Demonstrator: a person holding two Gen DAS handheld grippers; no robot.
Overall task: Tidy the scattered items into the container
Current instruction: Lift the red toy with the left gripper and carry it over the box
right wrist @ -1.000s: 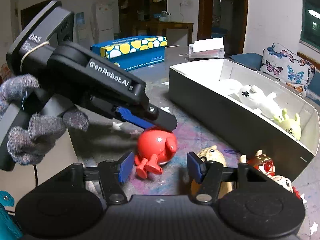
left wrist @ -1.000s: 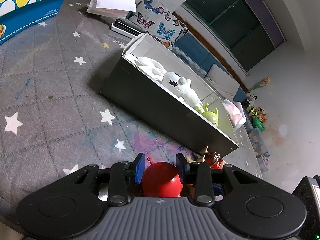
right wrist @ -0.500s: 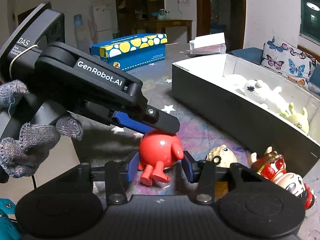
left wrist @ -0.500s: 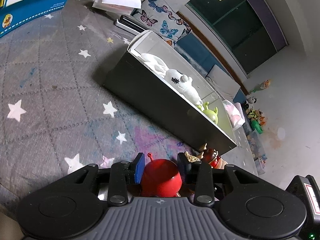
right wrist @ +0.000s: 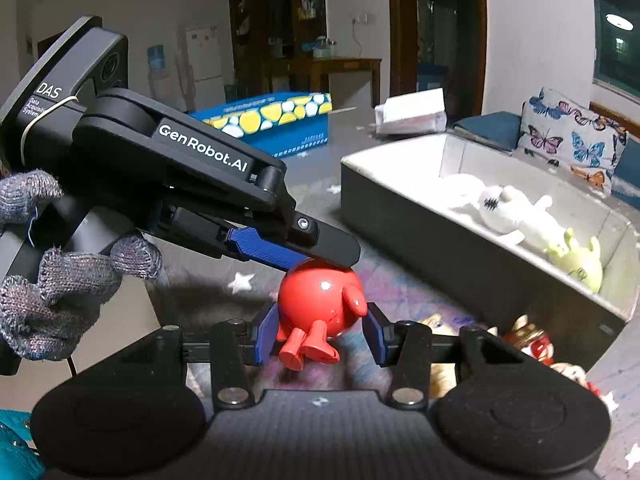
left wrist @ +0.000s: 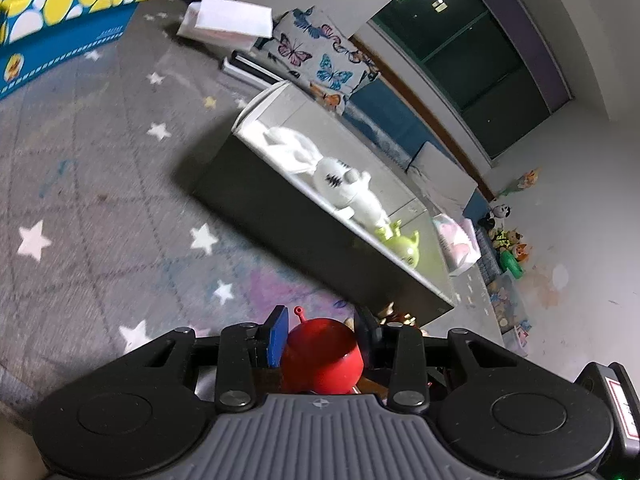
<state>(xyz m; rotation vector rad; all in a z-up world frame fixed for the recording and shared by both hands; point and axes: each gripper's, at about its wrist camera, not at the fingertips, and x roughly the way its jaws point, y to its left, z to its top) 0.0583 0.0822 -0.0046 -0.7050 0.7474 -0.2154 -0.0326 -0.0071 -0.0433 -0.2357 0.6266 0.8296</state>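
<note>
A red round toy figure (left wrist: 324,354) is held between the blue pads of my left gripper (left wrist: 320,334). In the right wrist view the same red toy (right wrist: 320,300) hangs lifted above the mat, with my right gripper (right wrist: 320,338) closed on its lower sides and the left gripper's fingers (right wrist: 280,250) on its top. The long grey container (left wrist: 304,236) lies ahead, holding a white plush (left wrist: 348,192) and a green toy (left wrist: 402,242); it also shows in the right wrist view (right wrist: 460,248).
Small figures (right wrist: 528,340) lie on the star-patterned mat (left wrist: 100,208) by the container's near corner. A blue and yellow box (left wrist: 60,20) and a white paper stack (left wrist: 228,20) sit farther back. A butterfly cushion (right wrist: 568,140) lies behind the container.
My right gripper moved left and closed on the red toy. The toy has risen off the mat with both grippers on it.
</note>
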